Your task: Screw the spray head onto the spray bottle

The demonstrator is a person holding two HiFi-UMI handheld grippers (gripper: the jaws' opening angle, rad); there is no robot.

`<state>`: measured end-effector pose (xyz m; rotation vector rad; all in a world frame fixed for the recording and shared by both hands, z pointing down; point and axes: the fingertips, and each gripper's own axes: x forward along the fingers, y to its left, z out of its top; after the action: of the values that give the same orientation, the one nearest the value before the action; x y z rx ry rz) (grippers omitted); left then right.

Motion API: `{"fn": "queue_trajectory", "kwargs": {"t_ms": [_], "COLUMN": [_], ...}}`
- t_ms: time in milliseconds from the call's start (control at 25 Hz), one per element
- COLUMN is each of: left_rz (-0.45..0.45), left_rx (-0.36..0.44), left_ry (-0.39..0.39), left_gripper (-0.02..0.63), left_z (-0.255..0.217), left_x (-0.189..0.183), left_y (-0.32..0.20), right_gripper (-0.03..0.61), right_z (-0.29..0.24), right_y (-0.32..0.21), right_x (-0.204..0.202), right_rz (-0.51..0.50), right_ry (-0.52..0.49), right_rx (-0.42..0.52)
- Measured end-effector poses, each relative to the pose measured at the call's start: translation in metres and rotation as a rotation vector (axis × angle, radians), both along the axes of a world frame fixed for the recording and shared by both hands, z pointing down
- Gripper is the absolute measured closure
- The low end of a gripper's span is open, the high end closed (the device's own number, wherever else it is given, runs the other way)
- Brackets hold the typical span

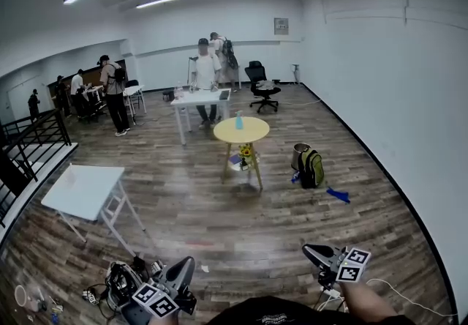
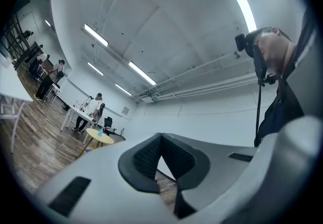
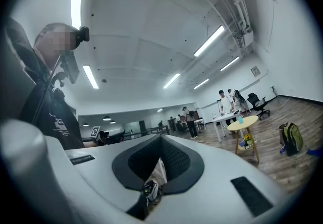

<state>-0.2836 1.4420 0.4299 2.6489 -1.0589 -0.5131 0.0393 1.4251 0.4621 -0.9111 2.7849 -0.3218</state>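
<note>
Left gripper (image 1: 186, 266): lower-left foreground, a grey two-jaw tool with a square-marker cube. Its black ribbed pads (image 2: 151, 153) meet at the tips with nothing between them.
Right gripper (image 1: 310, 250): lower-right foreground, the same build. Its jaws are closed and empty in its own view (image 3: 160, 140).
White folding table (image 1: 80, 189): left of centre on the wooden plank floor (image 1: 219, 228), nearer than the task's things.
Green backpack (image 1: 313, 167): on the floor just right of the round table.
Round yellow table (image 1: 254, 130): mid-room on pale wooden legs, well apart from both grippers.
Small blue spray bottle (image 1: 239, 122): stands on the yellow table near its centre, also visible from the right gripper (image 3: 240, 119).
White desk (image 1: 201, 97): behind the yellow table, with people standing at it.
Spray head: too small to tell whether it is on the bottle or lies apart.
Progress: judged not begun. Neither gripper is near the bottle, and the approach, grasping and screwing all remain.
Long axis: vertical, with the bottle upright on its base. Which way the nozzle faces cannot be made out.
</note>
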Motion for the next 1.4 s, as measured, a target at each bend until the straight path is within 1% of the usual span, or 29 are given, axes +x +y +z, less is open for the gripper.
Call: {"fn": "queue_trajectory", "kwargs": {"t_ms": [360,840,960,1120,1400], "left_rz": [0.010,0.006,-0.004,-0.025,-0.067], "left_rx": [-0.010,-0.017,-0.016,-0.015,-0.026], "left_ry": [0.012,0.042,0.049,0.059,0.066], "left_gripper": [0.594,0.594,0.594,0.594,0.594], "left_z": [0.005,0.009,0.011,0.012,0.013], "left_x": [-0.005,-0.031,-0.048,-0.081,-0.158], "left_y": [0.000,0.000,-0.001,-0.001,-0.004], "right_gripper": [0.566,0.566,0.566,0.566,0.565], "right_z": [-0.001,-0.008,-0.009,-0.013,-0.020], "right_y": [0.002,0.000,-0.005,-0.012,-0.030], "right_x": [-0.005,-0.030,-0.046,-0.075,-0.144], "right_rz": [0.004,-0.009,-0.017,-0.027,-0.032], "right_ry": [-0.010,0.006,0.018,0.022,0.010], "right_rx": [-0.004,-0.012,-0.013,-0.008,-0.018]}}
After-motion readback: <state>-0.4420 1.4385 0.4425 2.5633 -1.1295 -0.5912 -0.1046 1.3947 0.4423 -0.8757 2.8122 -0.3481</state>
